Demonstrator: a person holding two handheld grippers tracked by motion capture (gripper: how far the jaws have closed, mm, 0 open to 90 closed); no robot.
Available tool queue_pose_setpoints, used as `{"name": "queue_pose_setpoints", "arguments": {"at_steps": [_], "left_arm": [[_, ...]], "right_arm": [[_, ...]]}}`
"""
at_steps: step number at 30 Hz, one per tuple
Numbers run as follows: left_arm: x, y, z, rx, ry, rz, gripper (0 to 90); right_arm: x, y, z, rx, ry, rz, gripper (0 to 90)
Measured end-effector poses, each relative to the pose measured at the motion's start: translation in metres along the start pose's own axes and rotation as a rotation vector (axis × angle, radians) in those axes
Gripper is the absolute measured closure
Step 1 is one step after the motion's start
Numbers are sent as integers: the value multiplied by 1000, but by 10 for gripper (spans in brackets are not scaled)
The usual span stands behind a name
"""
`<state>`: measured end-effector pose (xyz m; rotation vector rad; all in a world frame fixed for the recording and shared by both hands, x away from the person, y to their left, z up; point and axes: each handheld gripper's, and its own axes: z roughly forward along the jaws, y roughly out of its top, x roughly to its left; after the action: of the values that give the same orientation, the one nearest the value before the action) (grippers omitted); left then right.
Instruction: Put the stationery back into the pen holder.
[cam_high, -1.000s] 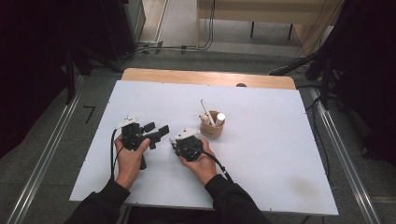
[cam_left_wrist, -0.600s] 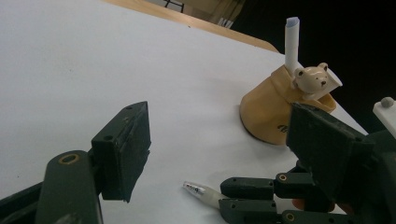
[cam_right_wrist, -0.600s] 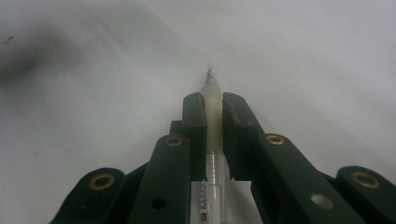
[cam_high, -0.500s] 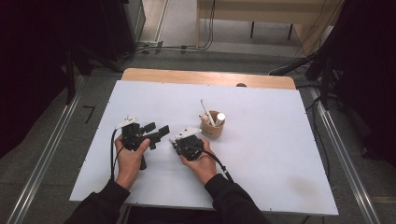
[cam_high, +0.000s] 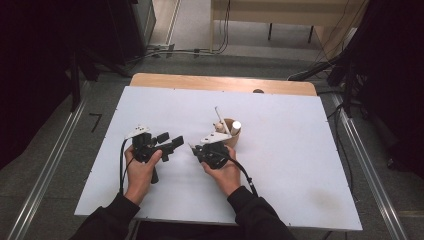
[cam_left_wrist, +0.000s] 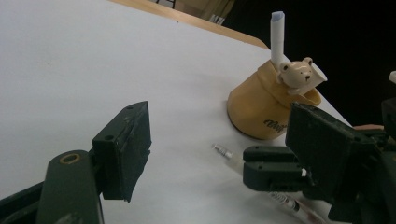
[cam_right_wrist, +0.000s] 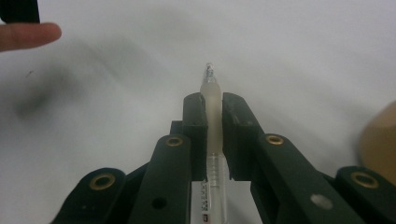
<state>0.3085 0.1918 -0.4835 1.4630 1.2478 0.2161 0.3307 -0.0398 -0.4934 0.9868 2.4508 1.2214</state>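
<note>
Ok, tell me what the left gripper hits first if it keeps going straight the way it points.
Probably the right gripper, clamped on a pen, lying just ahead of the left gripper; the bear cup stands behind it. Depth is unclear.

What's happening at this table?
A person holds a grasping tool in each hand over a white table. The right tool is clamped on a clear pen. The left tool is open and holds nothing. Beside them stands a tan holder with a small bear figure.

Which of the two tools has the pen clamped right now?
The right tool: its jaws are shut on the clear pen. The left tool stands open, holding nothing.
</note>
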Motion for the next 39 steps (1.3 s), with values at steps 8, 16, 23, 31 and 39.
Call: {"name": "queue_pose_setpoints", "arguments": {"at_steps": [8,16,23,31,39], "left_arm": [[-15,-7,7,46,-54,16,237],[-35,-16,14,94,-124,35,241],[-49,-21,20,124,-166,42,243],[-62,-28,33,157,-200,47,249],[-73,-29,41,164,-237,35,290]], "right_arm": [[-17,-2,-30,-66,7,56,786],[-26,-3,-62,-123,2,59,786],[-35,-6,-77,-161,-3,83,786],[-38,-9,-81,-171,-11,94,786],[-42,-10,-85,-182,-15,111,786]]}}
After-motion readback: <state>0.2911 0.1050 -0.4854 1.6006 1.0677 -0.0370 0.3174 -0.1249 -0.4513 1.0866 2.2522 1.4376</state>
